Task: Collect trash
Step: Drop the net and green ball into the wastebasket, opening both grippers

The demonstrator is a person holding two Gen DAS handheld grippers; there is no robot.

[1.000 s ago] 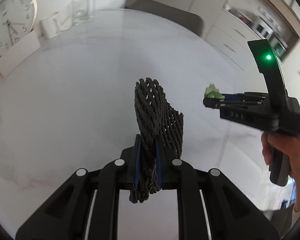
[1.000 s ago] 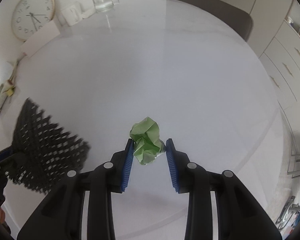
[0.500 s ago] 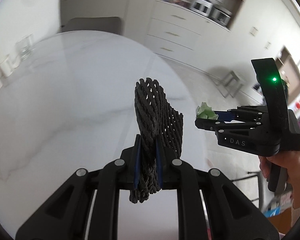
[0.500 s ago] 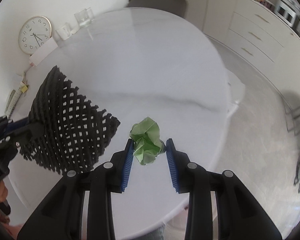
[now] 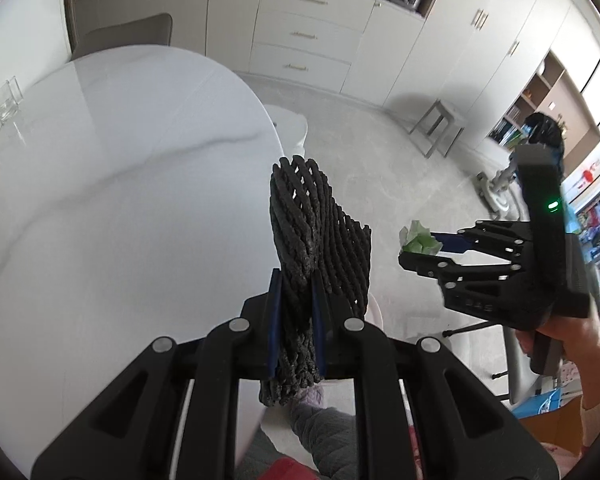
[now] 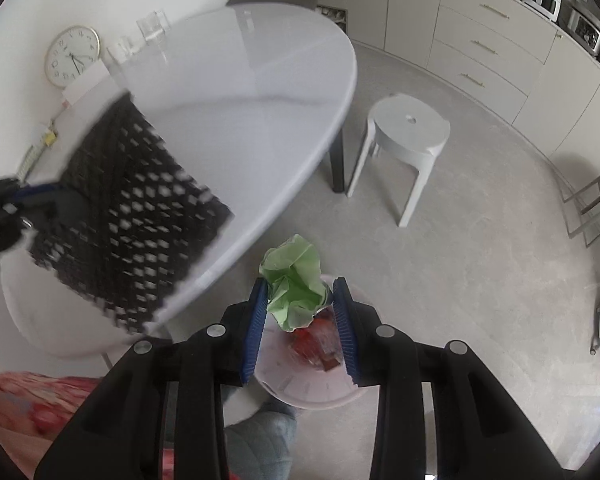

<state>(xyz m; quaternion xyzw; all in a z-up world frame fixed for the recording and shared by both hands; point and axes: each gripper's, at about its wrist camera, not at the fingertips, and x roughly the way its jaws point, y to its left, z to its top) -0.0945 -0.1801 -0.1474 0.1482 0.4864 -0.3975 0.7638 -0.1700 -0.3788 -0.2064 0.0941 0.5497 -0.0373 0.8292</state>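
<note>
My right gripper point(image 6: 300, 304) clamps the green paper wad point(image 6: 296, 284) above the bin point(image 6: 320, 396), ready to drop. My left gripper point(image 5: 296, 304) pinches the black foam net point(image 5: 316, 236) for the same trip.

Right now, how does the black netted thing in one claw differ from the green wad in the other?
The black foam net is dark, open mesh, long and flattened, sticking far beyond the left gripper; the green paper wad is bright, solid and crumpled into a compact ball, only just topping the right gripper. The wad hangs over a pale bin on the floor; the net sits by the white table edge. Both are clamped and off the table.
</note>
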